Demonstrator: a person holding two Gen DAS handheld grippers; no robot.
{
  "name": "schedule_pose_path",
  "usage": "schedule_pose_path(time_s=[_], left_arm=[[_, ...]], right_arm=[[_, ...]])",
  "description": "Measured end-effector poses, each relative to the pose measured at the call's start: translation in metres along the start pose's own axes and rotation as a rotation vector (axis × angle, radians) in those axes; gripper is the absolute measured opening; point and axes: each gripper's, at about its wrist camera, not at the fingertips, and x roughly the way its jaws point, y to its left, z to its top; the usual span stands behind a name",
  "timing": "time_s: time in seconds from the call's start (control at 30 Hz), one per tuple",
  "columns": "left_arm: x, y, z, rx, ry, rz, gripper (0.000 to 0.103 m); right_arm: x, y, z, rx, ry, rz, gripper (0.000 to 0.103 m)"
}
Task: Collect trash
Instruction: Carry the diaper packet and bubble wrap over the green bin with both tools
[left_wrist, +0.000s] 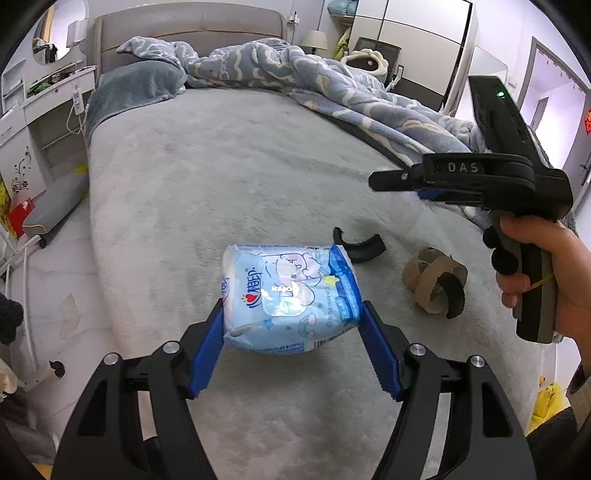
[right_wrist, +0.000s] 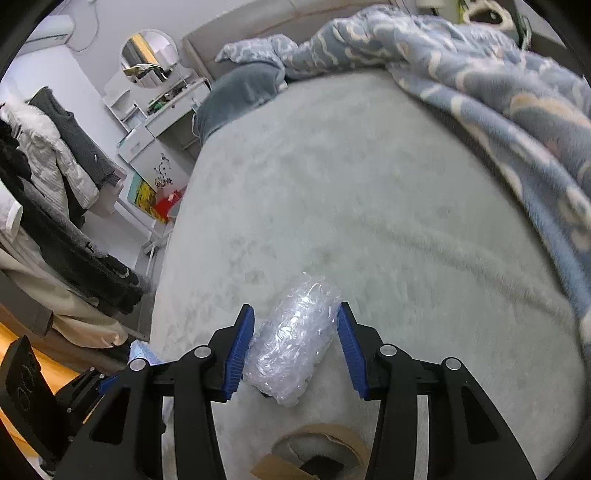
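Blue pads of the left tool (left_wrist: 291, 328) clamp a tissue pack (left_wrist: 290, 295) lifted above the bed (left_wrist: 221, 166). Right tool (right_wrist: 295, 347) straddles a bubble-wrap wad (right_wrist: 291, 343); contact cannot be confirmed.

Risks:
- Slick film may slide from the pads.
- Springy wrap may squirt out on closing.
- Cardboard rolls (left_wrist: 434, 282) lie nearby and may be knocked.

Your trash lies on the bed (left_wrist: 221, 177), toward its foot edge.

The tissue pack (left_wrist: 290, 297) sits between your left gripper's (left_wrist: 291, 341) fingers. To its right lie a curved plastic piece (left_wrist: 360, 245), then cardboard rolls (left_wrist: 434, 282). The bubble wrap (right_wrist: 293, 341) sits between your right gripper's (right_wrist: 295, 345) fingers. The blanket (left_wrist: 332, 81) is heaped along the bed's right edge, a pillow (left_wrist: 136, 86) at the head-left corner.
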Motion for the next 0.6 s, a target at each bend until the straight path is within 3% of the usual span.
schedule_pose_path(time_s=[0.3,0.6], left_arm=[[-0.024,0.024,-0.003,-0.034,-0.009,0.063,0.073],[-0.049,0.060,-0.025,-0.105,0.008,0.136,0.073]], right_arm=[[-0.012,0.042,0.002,-0.109,-0.099,-0.036,0.047],[-0.017,0.085,-0.022,-0.161,-0.113,-0.029,0.047]])
